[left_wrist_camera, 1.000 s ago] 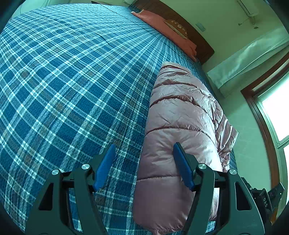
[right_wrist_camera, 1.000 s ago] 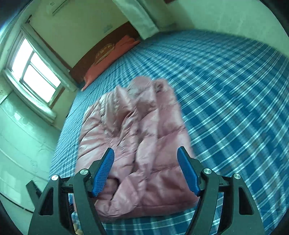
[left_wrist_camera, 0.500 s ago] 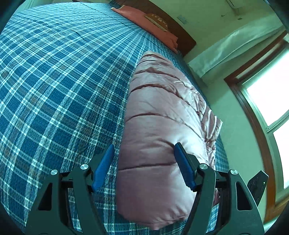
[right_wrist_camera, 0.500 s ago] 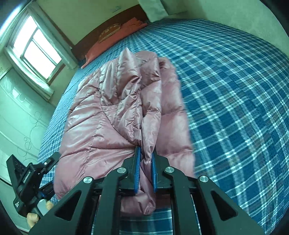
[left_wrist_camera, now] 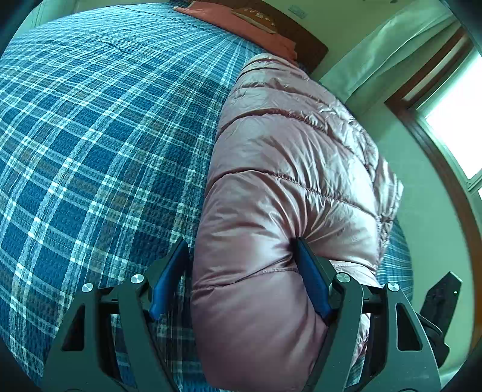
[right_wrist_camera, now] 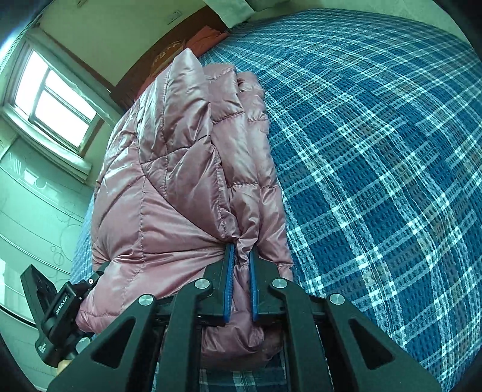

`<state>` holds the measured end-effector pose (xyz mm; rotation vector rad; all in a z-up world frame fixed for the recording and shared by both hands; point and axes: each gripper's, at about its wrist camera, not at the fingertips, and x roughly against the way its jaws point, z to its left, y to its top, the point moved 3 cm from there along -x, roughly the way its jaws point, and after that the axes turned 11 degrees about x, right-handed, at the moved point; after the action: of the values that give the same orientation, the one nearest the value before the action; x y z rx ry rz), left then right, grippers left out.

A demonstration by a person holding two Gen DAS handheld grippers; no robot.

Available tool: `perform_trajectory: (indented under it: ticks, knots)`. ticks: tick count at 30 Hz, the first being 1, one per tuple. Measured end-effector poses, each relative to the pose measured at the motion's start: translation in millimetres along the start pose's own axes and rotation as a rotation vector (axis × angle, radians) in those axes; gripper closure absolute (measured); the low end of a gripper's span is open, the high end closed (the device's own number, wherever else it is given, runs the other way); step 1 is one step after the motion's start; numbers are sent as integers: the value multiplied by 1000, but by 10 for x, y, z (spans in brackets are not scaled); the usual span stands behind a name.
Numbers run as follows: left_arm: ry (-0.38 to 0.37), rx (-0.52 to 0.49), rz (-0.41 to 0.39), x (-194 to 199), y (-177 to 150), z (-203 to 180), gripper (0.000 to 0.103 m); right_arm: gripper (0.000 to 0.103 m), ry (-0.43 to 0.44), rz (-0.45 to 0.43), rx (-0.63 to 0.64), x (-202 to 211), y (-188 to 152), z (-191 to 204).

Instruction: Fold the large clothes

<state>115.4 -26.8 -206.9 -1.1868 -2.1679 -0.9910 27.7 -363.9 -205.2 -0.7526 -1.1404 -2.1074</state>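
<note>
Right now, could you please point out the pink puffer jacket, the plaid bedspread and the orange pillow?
pink puffer jacket point(left_wrist_camera: 286, 181): left wrist view, quilted middle panel.
plaid bedspread point(right_wrist_camera: 376, 150): right wrist view, bare checked area.
orange pillow point(left_wrist_camera: 241, 22): left wrist view, top surface.

Open blue plaid bedspread point(left_wrist_camera: 90, 144) stretches wide and bare beside the pink puffer jacket point(left_wrist_camera: 286, 187); the jacket's bulk fills the bed's window-side edge, close by the wall point(left_wrist_camera: 427, 211); pillows point(left_wrist_camera: 241, 21) and a dark headboard point(left_wrist_camera: 313, 48) close the far end

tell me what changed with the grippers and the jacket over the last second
The right gripper closed and is now shut on a fold of the pink puffer jacket. The left gripper moved in over the jacket's end, jaws open. The jacket stays on the plaid bedspread.
</note>
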Motion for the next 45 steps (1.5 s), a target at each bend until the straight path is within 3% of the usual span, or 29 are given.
perform_trajectory:
  ticks: [2, 4, 9, 13, 17, 18, 21, 23, 28, 32, 37, 40, 41, 43, 45]
  knots:
    - [-25, 32, 10, 64, 7, 47, 31, 90, 11, -11, 6, 48, -3, 41]
    - [-24, 34, -2, 182, 44, 70, 31, 77, 3, -8, 12, 116, 5, 72]
    - [-65, 22, -101, 500, 251, 68, 29, 48, -57, -73, 28, 391, 181, 166]
    - [-98, 78, -62, 371, 501, 45, 28, 47, -45, -109, 63, 301, 574, 286]
    - [-83, 79, -24, 83, 656, -80, 28, 47, -39, -149, 101, 99, 965, 408]
    - [-81, 77, -25, 35, 669, -112, 28, 48, -28, -152, 113, 31, 1038, 441]
    - [-59, 62, -23, -85, 656, -208, 28, 79, -59, -122, 119, -188, 1120, 408]
    - [-21, 66, -18, -167, 613, -234, 29, 88, -95, -110, 84, -299, 1075, 284]
    - [35, 101, 9, -432, 466, -211, 29, 97, -104, -118, 30, -546, 886, 25]
    - [82, 13, -45, -551, 392, -286, 29, 98, -98, -135, 14, -630, 859, -27]
    - [19, 81, 24, -463, 470, -188, 29, 96, -84, -133, 19, -559, 890, 10]
    - [0, 147, 4, -263, 577, -90, 28, 90, -28, -142, -33, -344, 906, 29]
    - [-12, 160, -18, -222, 609, -84, 26, 82, -10, -155, -45, -277, 923, 41]
    - [-38, 175, -33, -184, 687, -69, 19, 23, -24, -197, -65, -168, 957, 56]
    - [-32, 194, 7, -277, 716, -59, 14, 22, -48, -203, -56, -184, 1005, 54]
